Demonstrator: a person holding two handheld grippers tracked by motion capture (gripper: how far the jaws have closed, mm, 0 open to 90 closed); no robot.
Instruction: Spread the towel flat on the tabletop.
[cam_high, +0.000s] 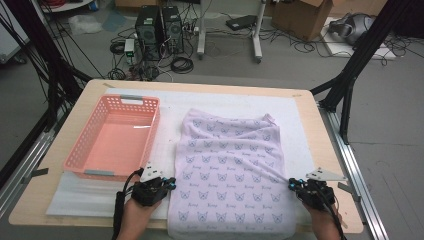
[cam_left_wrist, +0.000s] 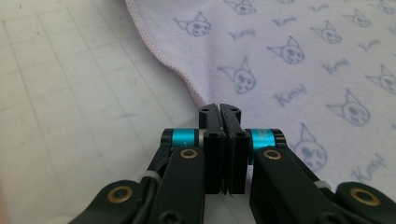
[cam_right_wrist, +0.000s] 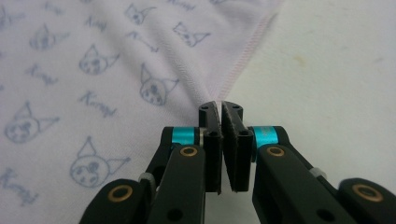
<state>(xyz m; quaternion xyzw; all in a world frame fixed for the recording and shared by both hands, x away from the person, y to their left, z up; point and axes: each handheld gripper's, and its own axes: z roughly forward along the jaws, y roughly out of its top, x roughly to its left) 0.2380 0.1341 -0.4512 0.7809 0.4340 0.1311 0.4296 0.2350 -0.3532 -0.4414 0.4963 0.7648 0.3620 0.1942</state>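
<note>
A pale lilac cloth printed with blue cat faces lies spread flat on the white mat, its near end hanging over the table's front edge. My left gripper sits at the cloth's left hem, near the front. Seen close in the left gripper view, its jaws are pressed together with the hem of the cloth running into their tips. My right gripper is at the opposite hem. Its jaws are shut on the cloth, whose folds converge at the tips.
A pink plastic basket stands to the left of the cloth, just beyond my left gripper. A white foam mat covers the wooden table. Black frame struts, computers and cables stand on the floor beyond the table.
</note>
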